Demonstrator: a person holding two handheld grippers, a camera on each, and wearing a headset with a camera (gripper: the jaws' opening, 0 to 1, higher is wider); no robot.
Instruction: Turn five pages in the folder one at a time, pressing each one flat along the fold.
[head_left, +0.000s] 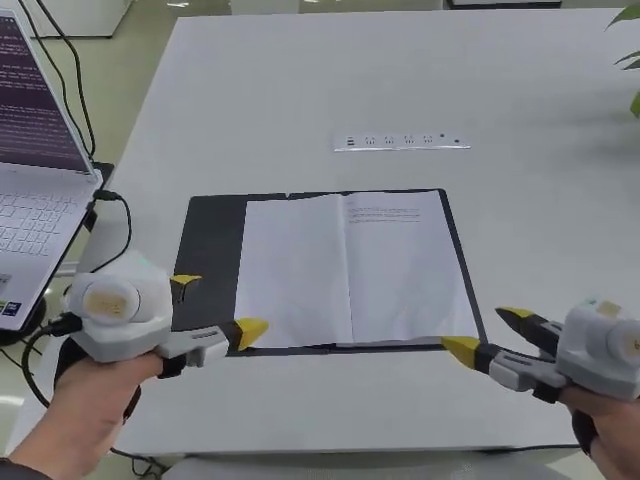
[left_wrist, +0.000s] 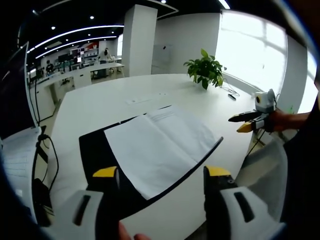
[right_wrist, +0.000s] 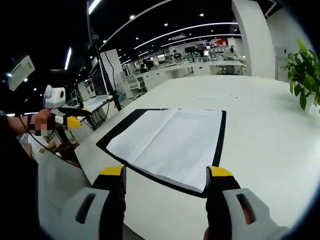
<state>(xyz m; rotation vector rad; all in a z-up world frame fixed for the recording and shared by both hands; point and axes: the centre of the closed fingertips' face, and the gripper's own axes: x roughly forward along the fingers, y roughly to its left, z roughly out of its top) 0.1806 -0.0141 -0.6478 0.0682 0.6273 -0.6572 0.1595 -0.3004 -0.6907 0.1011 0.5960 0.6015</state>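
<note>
A black folder (head_left: 210, 250) lies open on the white table, with white pages (head_left: 350, 265) spread flat and a fold down the middle. My left gripper (head_left: 215, 308) hovers at the folder's near left corner, open, with nothing between its yellow tips. My right gripper (head_left: 490, 330) hangs just off the near right corner, also open and empty. In the left gripper view the folder (left_wrist: 150, 150) lies ahead of the jaws and the right gripper (left_wrist: 247, 122) shows at the far right. In the right gripper view the folder (right_wrist: 170, 142) lies ahead and the left gripper (right_wrist: 65, 117) shows at the left.
A laptop (head_left: 30, 190) stands open at the table's left edge with cables (head_left: 110, 240) trailing beside the folder. A flush socket strip (head_left: 400, 141) sits in the table beyond the folder. A potted plant (left_wrist: 205, 70) stands at the far right side of the table.
</note>
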